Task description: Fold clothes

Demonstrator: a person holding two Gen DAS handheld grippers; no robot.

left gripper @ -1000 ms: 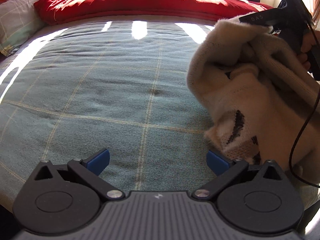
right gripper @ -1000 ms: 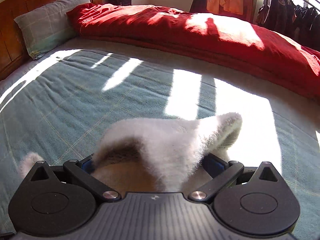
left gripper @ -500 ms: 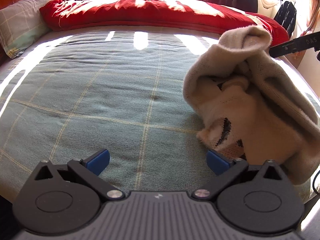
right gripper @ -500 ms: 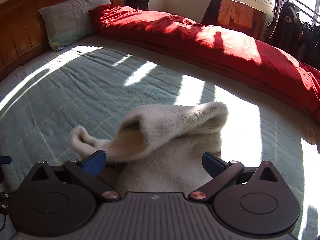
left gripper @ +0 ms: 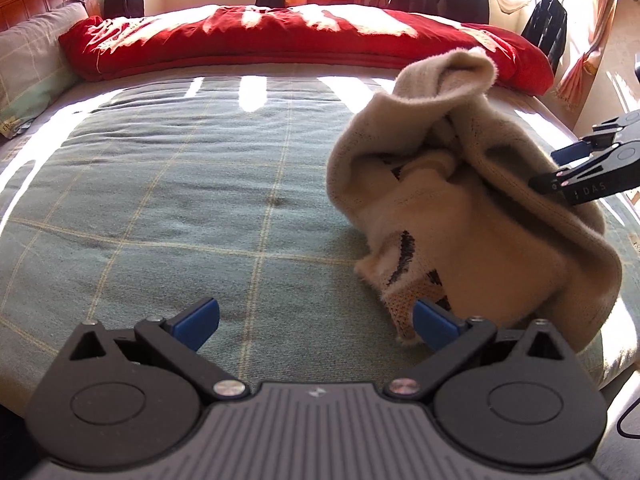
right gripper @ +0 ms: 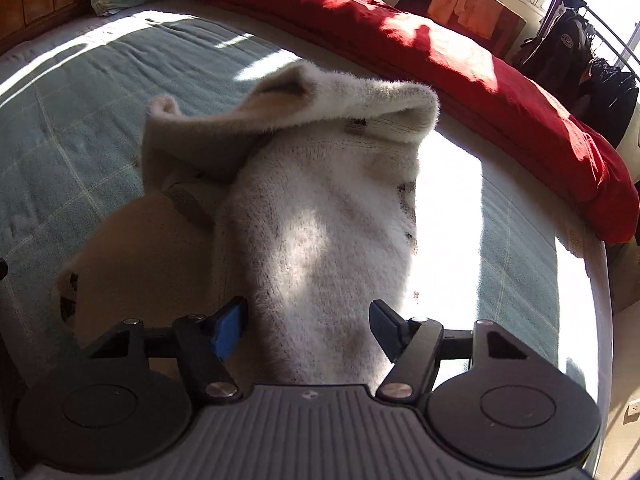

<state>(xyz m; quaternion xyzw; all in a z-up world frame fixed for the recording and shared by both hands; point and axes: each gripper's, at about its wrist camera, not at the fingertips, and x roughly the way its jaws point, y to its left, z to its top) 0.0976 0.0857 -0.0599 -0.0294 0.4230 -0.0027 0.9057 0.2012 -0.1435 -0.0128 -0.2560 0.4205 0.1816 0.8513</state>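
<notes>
While your left gripper (left gripper: 314,322) hovers low with its jaws wide apart and empty, your right gripper (right gripper: 308,326) has a thick fold of the cream sweater (left gripper: 460,216) running between its half-closed jaws; can't tell if it's actually pinched. The sweater's bunched in a heap on the green bedspread (left gripper: 180,184), so I'd guess you're mid-arranging; it needs spreading flat. No containers anywhere, just the red duvet (left gripper: 280,40) behind.

Left gripper (left gripper: 316,322) jaws wide, nothing between them. Bare green bedspread (left gripper: 180,200) ahead from 9 to 12 o'clock: free passage. Cream sweater (left gripper: 460,208) heaped at 2 o'clock, hem touching right fingertip. Red duvet (left gripper: 288,40) walls far edge at 12. Right gripper (right gripper: 308,326): sweater fills gap between jaws, blocks 12 o'clock.
</notes>
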